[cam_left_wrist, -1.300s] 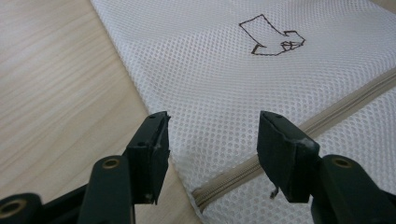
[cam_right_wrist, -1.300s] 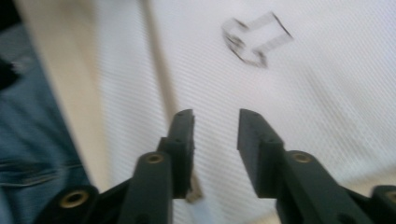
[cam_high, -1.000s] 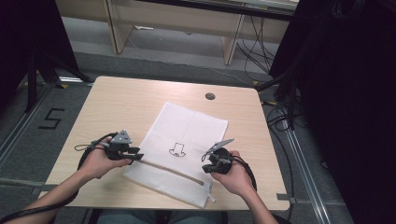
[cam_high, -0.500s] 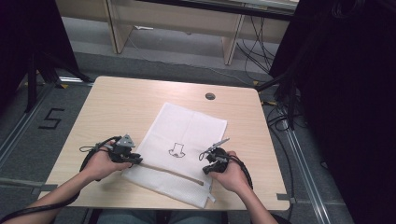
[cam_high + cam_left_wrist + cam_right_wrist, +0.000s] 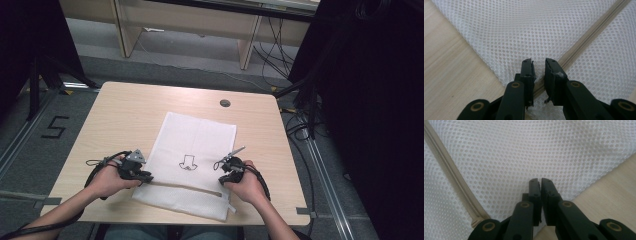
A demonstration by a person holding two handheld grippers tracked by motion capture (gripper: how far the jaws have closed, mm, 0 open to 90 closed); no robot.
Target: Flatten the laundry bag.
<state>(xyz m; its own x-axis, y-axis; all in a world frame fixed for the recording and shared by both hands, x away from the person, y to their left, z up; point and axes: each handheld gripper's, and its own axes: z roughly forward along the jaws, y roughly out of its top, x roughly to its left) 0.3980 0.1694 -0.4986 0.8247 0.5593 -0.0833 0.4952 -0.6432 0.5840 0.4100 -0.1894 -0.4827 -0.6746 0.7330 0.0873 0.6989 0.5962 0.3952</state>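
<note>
White mesh bag (image 5: 192, 150) lies flat mid-bench (image 5: 130, 110), zipper (image 5: 185, 187) running across its near part, black print at centre. We see the left tool (image 5: 145, 177) at the bag's left edge by the zipper; its jaws have just been closing, a narrow gap left, mesh under them, grip unclear. Right tool (image 5: 220, 166) at the right edge; jaws nearly together, just been opening slightly, cannot tell if they pinch mesh.
</note>
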